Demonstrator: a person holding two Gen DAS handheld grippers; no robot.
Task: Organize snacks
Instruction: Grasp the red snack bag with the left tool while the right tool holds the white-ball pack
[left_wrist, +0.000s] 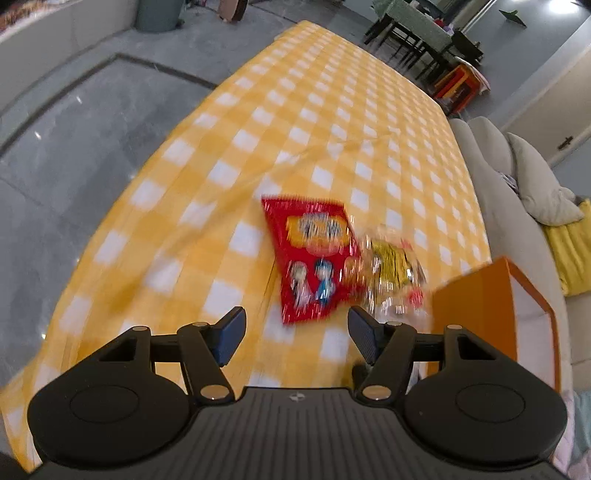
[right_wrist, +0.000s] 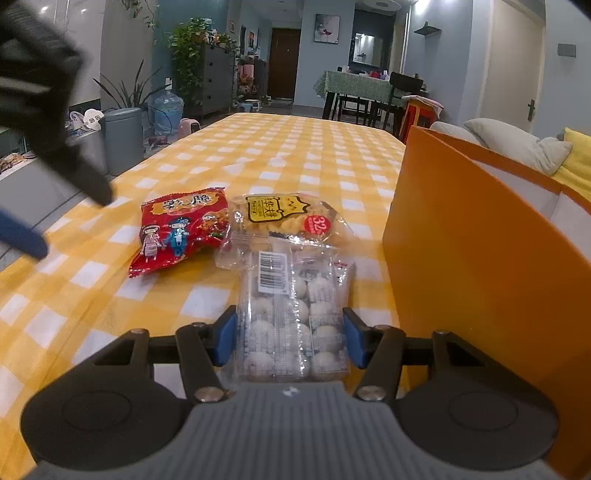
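Observation:
A red snack packet (left_wrist: 310, 254) with cartoon figures lies on the yellow checked tablecloth (left_wrist: 295, 110), just ahead of my left gripper (left_wrist: 295, 321), which hangs open above the cloth with nothing in it. Beside the red packet (right_wrist: 181, 229) lies a clear packet with a yellow label (right_wrist: 284, 218). My right gripper (right_wrist: 290, 332) is shut on a clear pack of white round snacks (right_wrist: 288, 295), its blue pads pressing both long sides. An orange box (right_wrist: 461, 258) stands open right beside it. The left gripper's fingers (right_wrist: 85, 181) show blurred at the upper left.
The orange box (left_wrist: 476, 306) stands at the table's right edge, with a beige sofa and cushions (right_wrist: 517, 144) behind it. A grey bin (right_wrist: 123, 140) and a water jug (right_wrist: 168, 110) stand on the floor to the left. A dining table (right_wrist: 354, 85) stands far back.

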